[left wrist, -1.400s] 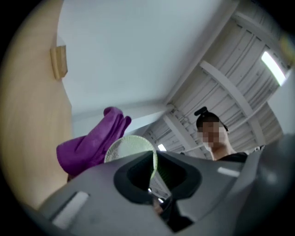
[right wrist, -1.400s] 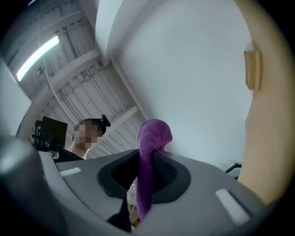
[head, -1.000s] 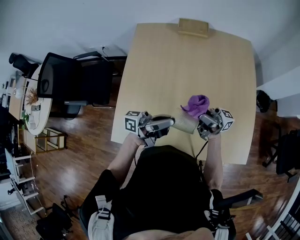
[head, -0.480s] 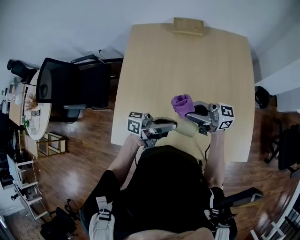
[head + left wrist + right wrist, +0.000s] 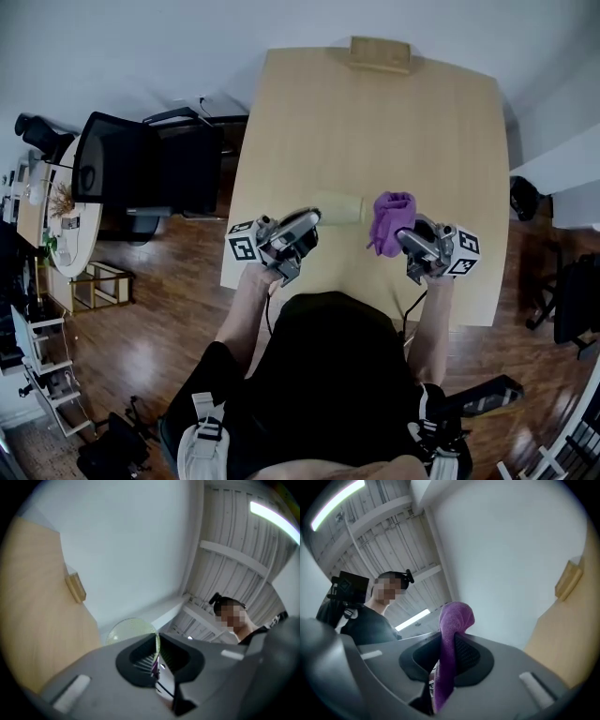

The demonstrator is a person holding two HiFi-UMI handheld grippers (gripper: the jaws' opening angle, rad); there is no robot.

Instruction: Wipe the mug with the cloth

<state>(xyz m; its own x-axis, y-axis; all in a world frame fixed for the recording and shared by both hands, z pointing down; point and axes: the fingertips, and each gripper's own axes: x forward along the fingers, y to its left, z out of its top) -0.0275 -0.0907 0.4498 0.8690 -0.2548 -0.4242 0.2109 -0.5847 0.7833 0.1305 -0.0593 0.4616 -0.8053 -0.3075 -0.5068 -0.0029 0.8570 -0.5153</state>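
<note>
My left gripper holds a pale yellow-green mug sideways above the light wood table. In the left gripper view the jaws are shut on the mug's thin wall, and the mug bulges beyond them. My right gripper is shut on a purple cloth, which bunches up just to the right of the mug's mouth; whether they touch I cannot tell. In the right gripper view the cloth is pinched between the black pads and stands up above them.
A small wooden block lies at the table's far edge. A black office chair stands left of the table, with a round side table further left. The person's body is close to the table's near edge.
The cloth was bunched against the mug half a second ago. Now the left gripper has carried the mug up and to the left, and the right gripper has drawn the cloth off to the right.
</note>
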